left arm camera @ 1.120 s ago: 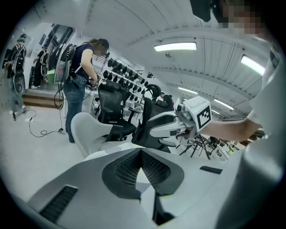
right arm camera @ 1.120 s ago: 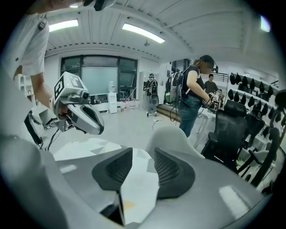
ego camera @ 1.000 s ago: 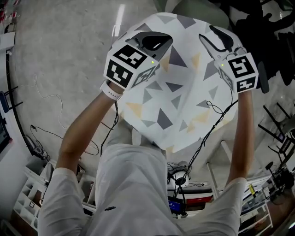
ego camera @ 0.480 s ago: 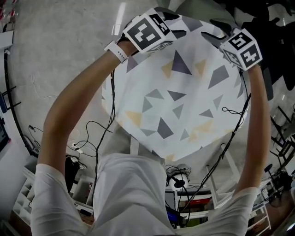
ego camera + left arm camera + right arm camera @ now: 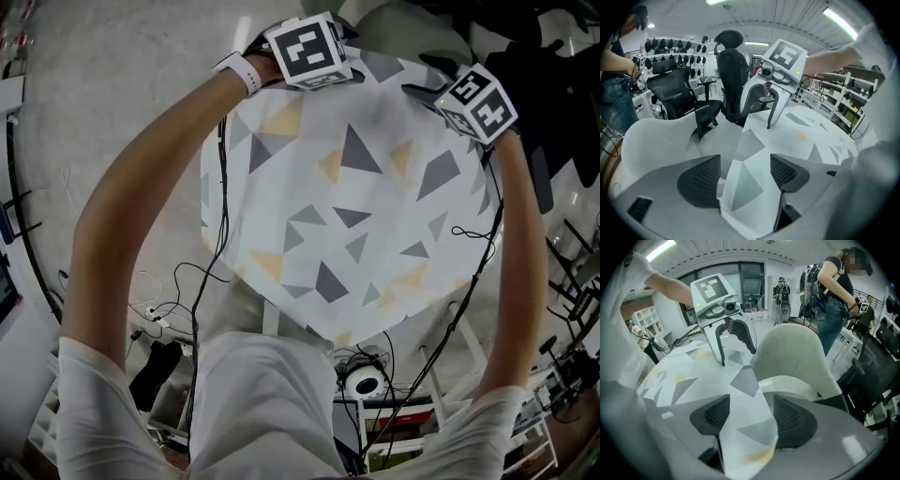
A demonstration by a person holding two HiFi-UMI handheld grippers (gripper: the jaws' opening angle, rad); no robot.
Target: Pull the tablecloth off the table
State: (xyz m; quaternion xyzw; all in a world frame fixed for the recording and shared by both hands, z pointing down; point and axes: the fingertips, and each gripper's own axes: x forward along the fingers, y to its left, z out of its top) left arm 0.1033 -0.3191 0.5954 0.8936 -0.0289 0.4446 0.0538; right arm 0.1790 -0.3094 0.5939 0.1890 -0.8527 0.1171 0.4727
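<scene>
- Your left gripper [image 5: 743, 174] is at the top of the head view, a little left of centre. Its jaws stand apart and have just been opening. One far corner of the tablecloth [image 5: 356, 216] lies loose between the pads, and neither pad presses on it.
- The tablecloth is white with grey and yellow triangles. It lies spread out in the middle of the head view and covers the table, which is hidden under it.
- Your right gripper [image 5: 747, 416] is at the upper right of the head view. Its jaws are also apart and have just been opening. The other far corner lies between them, not clamped.
- A pale chair [image 5: 797, 357] stands just behind that corner, at the right of the right gripper view.
- I judge the cloth to be light, thin and soft. It will fold and drag, not move as one stiff sheet, and a single thin edge may slip from the pads.
- Take hold at the two far corners, with some cloth pushed deep between the pads. Pull both sides evenly, so that it does not catch on the chair.
</scene>
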